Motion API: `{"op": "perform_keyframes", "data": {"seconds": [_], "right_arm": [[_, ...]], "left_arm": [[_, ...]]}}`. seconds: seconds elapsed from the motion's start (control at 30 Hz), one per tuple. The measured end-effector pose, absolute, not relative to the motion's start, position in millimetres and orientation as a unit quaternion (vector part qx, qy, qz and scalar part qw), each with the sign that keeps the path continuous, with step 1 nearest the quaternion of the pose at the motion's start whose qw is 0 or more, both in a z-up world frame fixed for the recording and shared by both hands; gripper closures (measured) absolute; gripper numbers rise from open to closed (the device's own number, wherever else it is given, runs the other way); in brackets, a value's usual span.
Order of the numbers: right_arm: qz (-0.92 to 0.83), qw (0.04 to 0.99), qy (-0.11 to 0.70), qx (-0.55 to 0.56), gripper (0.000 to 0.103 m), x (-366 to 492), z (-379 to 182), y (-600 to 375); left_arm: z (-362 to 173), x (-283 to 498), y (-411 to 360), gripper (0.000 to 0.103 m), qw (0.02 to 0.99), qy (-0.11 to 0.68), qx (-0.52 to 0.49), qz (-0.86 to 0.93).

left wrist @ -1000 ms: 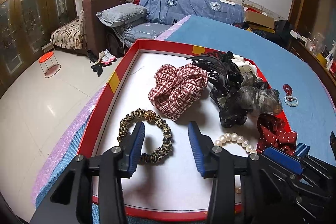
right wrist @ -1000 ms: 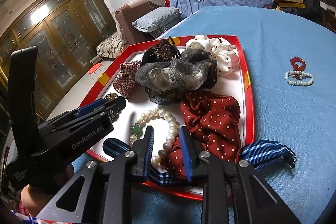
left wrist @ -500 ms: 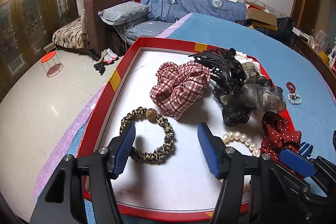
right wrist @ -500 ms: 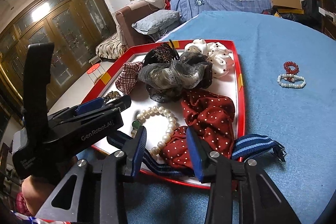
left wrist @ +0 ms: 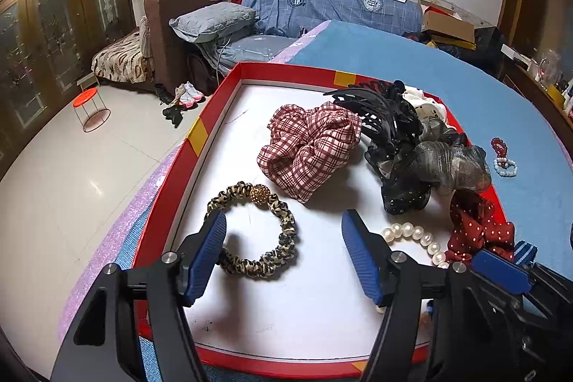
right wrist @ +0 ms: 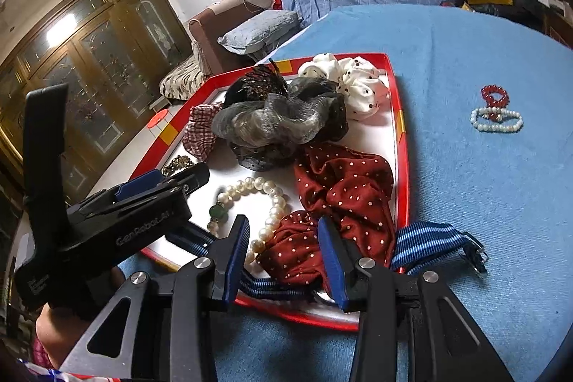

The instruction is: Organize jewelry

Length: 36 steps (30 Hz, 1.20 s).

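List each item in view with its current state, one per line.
left gripper: jaws opening, nothing between them
right gripper: open, over the dotted red scrunchie's edge
leopard hair tie: flat in the tray, free
pearl bracelet: lying in the tray
dotted red scrunchie: crumpled in the tray
striped blue strap: draped over the tray edge
red tray: on the blue cloth

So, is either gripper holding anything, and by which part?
Nothing is held. Left gripper: jaws opening, leopard hair tie loose between them. Right gripper: jaws apart around the red scrunchie.
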State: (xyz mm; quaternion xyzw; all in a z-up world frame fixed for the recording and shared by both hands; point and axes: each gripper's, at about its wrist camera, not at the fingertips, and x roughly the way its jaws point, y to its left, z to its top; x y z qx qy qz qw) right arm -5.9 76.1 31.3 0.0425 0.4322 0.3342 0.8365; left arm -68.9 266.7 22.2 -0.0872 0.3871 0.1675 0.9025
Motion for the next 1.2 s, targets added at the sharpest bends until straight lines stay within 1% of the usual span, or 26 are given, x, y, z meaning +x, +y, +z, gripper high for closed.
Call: {"op": "perform_keyframes", "data": {"seconds": [0.43, 0.5, 0.57, 0.63, 0.7, 0.8, 0.87, 0.97, 1.13, 1.2], "right_arm": [[0.337, 0.832, 0.438, 0.049, 0.057, -2.7, 35.3, 77.1], [0.341, 0.831, 0.436, 0.053, 0.055, -6.4, 37.9, 75.2], [0.344, 0.832, 0.433, 0.054, 0.054, -10.4, 42.0, 73.6], [0.347, 0.833, 0.426, 0.055, 0.053, -15.4, 46.8, 70.7], [0.347, 0.836, 0.422, 0.054, 0.050, -19.1, 50.2, 69.1], [0.346, 0.839, 0.415, 0.056, 0.048, -24.4, 55.1, 64.1], [0.344, 0.842, 0.411, 0.054, 0.046, -28.3, 57.5, 61.3], [0.342, 0.845, 0.407, 0.057, 0.041, -32.0, 60.9, 56.0], [0.339, 0.849, 0.401, 0.060, 0.040, -37.9, 64.8, 49.8], [0.338, 0.850, 0.400, 0.062, 0.037, -39.1, 65.4, 47.3]], "left_arm": [[22.9, -66.6, 259.5, 0.036, 0.902, 0.389, -0.076, 0.171], [22.9, -67.9, 255.8, 0.033, 0.903, 0.388, -0.070, 0.172], [23.4, -69.7, 252.7, 0.028, 0.903, 0.387, -0.063, 0.175], [22.5, -69.5, 251.2, 0.026, 0.901, 0.392, -0.061, 0.175], [20.4, -69.3, 250.5, 0.026, 0.899, 0.399, -0.064, 0.169], [20.2, -68.3, 252.3, 0.026, 0.896, 0.405, -0.067, 0.168], [19.3, -68.0, 251.8, 0.024, 0.895, 0.409, -0.065, 0.166], [18.6, -68.1, 249.6, 0.023, 0.894, 0.412, -0.061, 0.167], [18.4, -65.6, 247.6, 0.021, 0.893, 0.413, -0.060, 0.169], [18.5, -65.6, 247.2, 0.021, 0.893, 0.412, -0.061, 0.169]]}}
